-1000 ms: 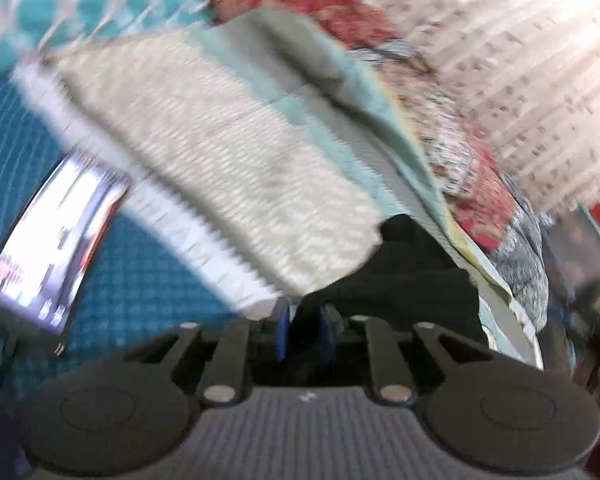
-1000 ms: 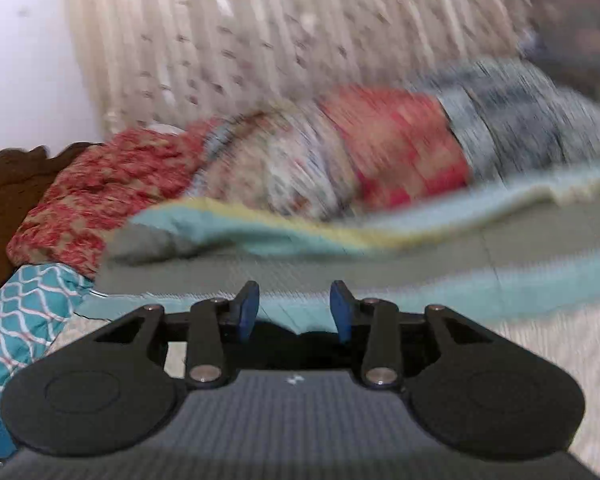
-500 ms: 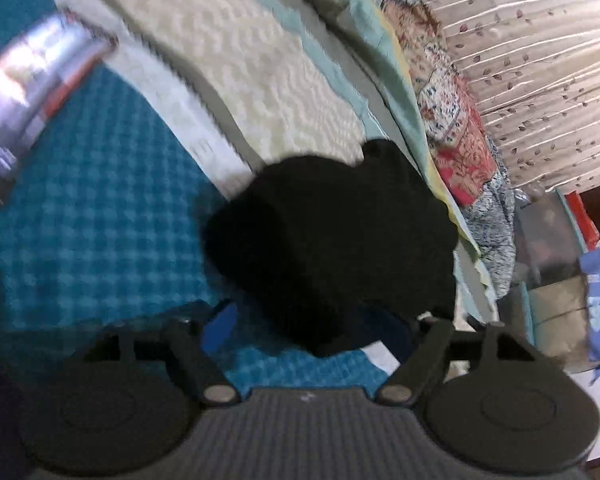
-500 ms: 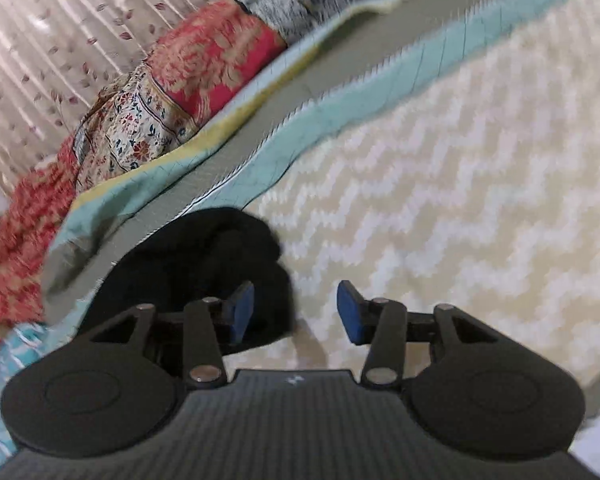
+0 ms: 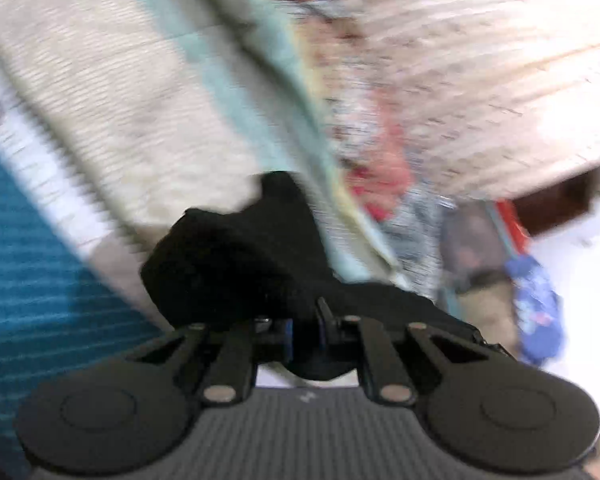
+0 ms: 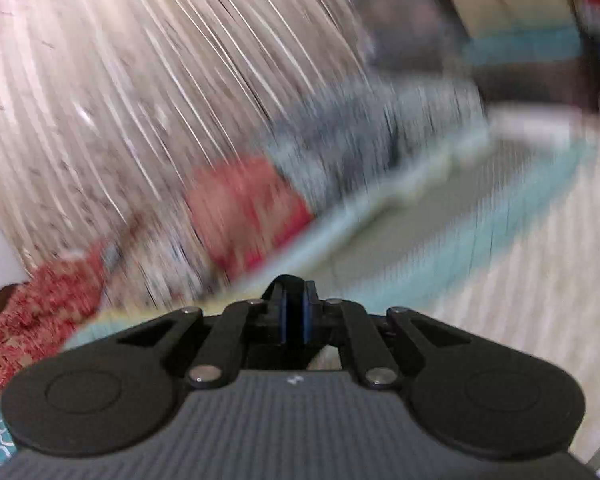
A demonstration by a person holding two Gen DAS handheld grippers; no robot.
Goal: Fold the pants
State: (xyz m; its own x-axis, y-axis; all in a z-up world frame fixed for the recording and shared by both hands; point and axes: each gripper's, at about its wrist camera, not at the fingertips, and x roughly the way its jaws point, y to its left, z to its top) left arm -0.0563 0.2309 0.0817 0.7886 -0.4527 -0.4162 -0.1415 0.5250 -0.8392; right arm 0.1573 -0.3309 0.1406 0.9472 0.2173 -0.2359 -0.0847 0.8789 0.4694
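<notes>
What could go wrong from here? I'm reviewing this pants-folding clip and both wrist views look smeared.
The left gripper is shut on a bunched part of the black pants, so a lift may drag the heap and spoil the fold. The right gripper is shut with a little dark cloth between its pads; that thin pinch might slip. Both views are blurred, so an edge could be misjudged.

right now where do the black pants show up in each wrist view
Left wrist: the black pants are bunched low in the centre, running into the left gripper.
Right wrist: a dark bit at the right gripper is all that shows; too blurred to name.
Shared landmark: the pleated curtain.
</notes>
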